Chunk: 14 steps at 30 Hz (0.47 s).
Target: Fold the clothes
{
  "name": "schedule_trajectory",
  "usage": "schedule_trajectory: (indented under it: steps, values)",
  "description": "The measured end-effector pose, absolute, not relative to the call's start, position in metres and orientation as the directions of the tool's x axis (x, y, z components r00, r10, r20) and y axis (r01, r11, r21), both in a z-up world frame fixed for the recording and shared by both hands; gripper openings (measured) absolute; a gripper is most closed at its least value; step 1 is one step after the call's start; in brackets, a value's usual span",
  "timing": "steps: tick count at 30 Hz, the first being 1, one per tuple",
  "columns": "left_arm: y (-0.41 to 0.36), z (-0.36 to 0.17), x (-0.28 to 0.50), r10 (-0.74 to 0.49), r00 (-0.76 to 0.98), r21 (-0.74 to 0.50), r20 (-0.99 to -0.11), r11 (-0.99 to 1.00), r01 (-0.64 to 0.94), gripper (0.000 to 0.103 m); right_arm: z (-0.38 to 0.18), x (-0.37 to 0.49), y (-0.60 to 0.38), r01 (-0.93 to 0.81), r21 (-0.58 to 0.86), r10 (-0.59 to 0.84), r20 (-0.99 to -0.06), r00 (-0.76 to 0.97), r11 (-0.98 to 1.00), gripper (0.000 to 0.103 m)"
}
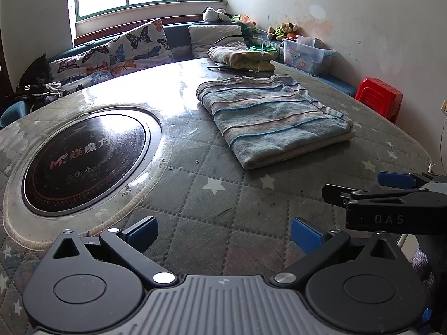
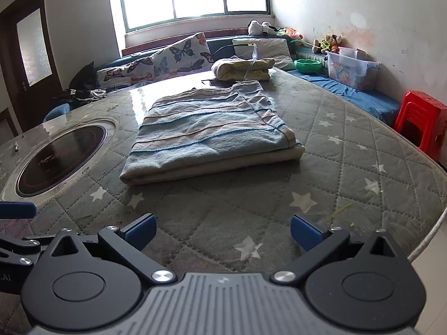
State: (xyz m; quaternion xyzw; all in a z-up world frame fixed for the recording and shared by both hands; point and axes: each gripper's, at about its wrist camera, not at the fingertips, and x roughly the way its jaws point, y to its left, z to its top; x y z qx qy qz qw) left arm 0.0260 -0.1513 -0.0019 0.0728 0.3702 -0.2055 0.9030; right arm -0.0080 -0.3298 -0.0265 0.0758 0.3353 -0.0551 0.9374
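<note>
A folded blue-grey striped garment (image 1: pixel 275 117) lies flat on the quilted star-pattern table (image 1: pixel 212 203), also in the right wrist view (image 2: pixel 212 134). A second folded yellowish bundle (image 1: pixel 245 57) sits behind it at the table's far edge, also in the right wrist view (image 2: pixel 243 68). My left gripper (image 1: pixel 223 236) is open and empty, above the table's near edge, short of the garment. My right gripper (image 2: pixel 223 230) is open and empty, also near the front edge; it shows from the side in the left wrist view (image 1: pixel 363 187).
A round black induction cooktop (image 1: pixel 83 156) is set into the table's left part (image 2: pixel 61 159). Butterfly cushions (image 1: pixel 125 50), a clear storage box (image 1: pixel 307 53), soft toys and a green bowl (image 2: pixel 308 65) line the bench behind. A red plastic stool (image 2: pixel 421 122) stands right of the table.
</note>
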Motion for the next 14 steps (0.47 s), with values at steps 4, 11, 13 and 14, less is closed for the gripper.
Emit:
schedule_trajectory:
  steps: [4,11,13,14]
  values:
    - [-0.1517,-0.0014,0.0258,-0.318,0.642,-0.02,-0.697,0.905,0.426,0.103,-0.0266,-0.0069,-0.3303,0.154,0.108,-0.051,-0.637,0.769,0.982,0.103]
    - [-0.1532,-0.0004,0.0257,-0.323,0.641,-0.023,-0.697,0.903,0.43,0.103,-0.0258,-0.0071,-0.3305,0.154,0.113,-0.048,-0.635,0.771,0.982,0.103]
    - [-0.1535,-0.0004,0.0255,-0.324,0.64,-0.023,-0.697,0.902,0.432,0.103,-0.0255,-0.0069,-0.3295,0.151,0.115,-0.045,-0.634,0.772,0.982,0.103]
    - [-0.1538,-0.0003,0.0253,-0.324,0.64,-0.022,-0.697,0.902,0.432,0.103,-0.0254,-0.0067,-0.3293,0.151,0.114,-0.045,-0.634,0.772,0.982,0.103]
